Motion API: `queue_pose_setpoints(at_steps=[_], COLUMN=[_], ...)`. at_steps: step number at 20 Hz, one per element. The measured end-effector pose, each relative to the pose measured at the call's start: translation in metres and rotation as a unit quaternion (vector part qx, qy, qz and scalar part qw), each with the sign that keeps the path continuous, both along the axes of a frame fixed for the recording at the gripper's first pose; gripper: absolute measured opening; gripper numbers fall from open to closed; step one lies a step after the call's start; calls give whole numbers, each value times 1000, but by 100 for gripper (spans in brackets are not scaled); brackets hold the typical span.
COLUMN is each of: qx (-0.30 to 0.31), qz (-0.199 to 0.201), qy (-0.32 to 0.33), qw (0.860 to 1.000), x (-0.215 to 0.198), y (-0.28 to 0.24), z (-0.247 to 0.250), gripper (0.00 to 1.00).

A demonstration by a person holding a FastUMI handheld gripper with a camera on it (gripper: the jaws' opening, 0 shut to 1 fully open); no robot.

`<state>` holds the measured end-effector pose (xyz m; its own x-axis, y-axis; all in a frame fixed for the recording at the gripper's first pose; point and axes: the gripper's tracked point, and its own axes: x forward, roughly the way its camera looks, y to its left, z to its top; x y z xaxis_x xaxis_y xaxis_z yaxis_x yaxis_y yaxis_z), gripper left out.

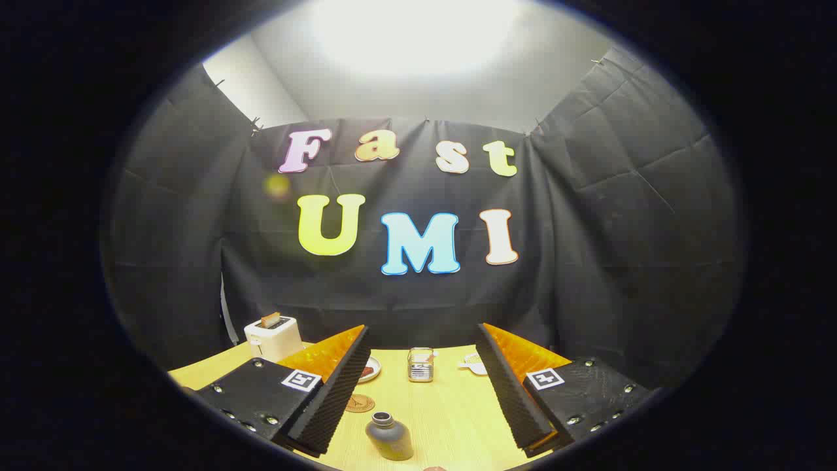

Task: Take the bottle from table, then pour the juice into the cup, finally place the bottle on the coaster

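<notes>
Gripper view, and here we are above the pale wooden table (451, 418), the gripper (418, 418) spread wide, nothing held, its two ribbed black fingers (327, 399) standing well apart either side of the scene. Right between them, low and near, stands the bottle (390, 437): short, grey, matte, upright, dark round mouth on top with no cap that I can make out. Just beyond it, beside the left finger, lies a small round brown coaster (359, 403), flat on the wood. Further ahead, centred between the fingers, there's the cup (420, 364), clear and glassy, upright. A plate (370, 369) peeks out behind the left finger, a white toaster (273, 337) sits far left, and something small and white (472, 362) lies by the right finger, too small to name.

Now the risks, as I judge them. That bottle looks squat and smooth; an off-centre squeeze could tip it, and with an open mouth juice goes across the table. The coaster lies close to the bottle, so a careless finger could shove it. The cup is narrow: pour from too high and it misses
</notes>
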<state>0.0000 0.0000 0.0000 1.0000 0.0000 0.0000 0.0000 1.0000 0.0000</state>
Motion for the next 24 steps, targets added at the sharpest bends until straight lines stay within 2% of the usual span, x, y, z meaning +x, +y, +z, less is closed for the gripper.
queue_pose_setpoints(at_steps=[14, 24], qx=[-11, -2], qz=[32, 66], qy=[-7, -34], qw=[999, 997], x=[4, 3], y=[15, 26], z=[-1, -12], gripper=[99, 99])
